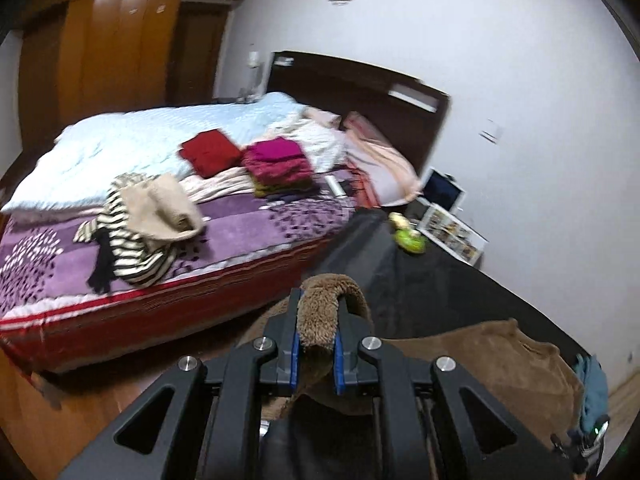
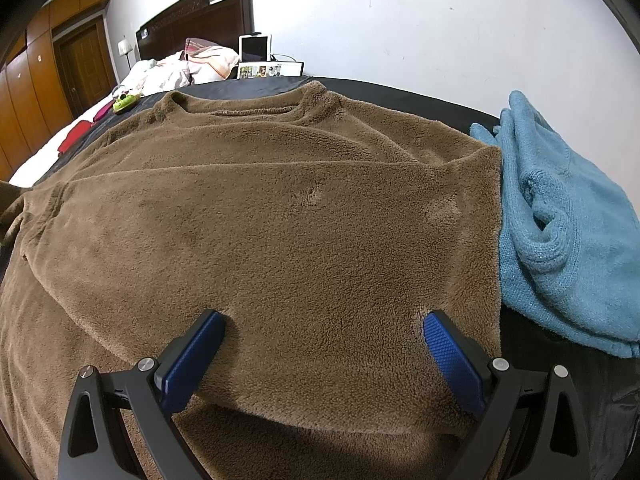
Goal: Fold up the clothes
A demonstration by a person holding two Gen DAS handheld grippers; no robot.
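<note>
Left tongs (image 1: pixel 317 344) clamped on brown fleece sweater (image 2: pixel 280 208), neckline away.

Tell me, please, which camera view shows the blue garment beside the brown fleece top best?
The right wrist view: the blue garment lies crumpled against the right edge of the brown fleece top, its knit clear. The left wrist view shows only a sliver at the frame's lower right, beyond the left gripper clamped on brown fleece.
</note>
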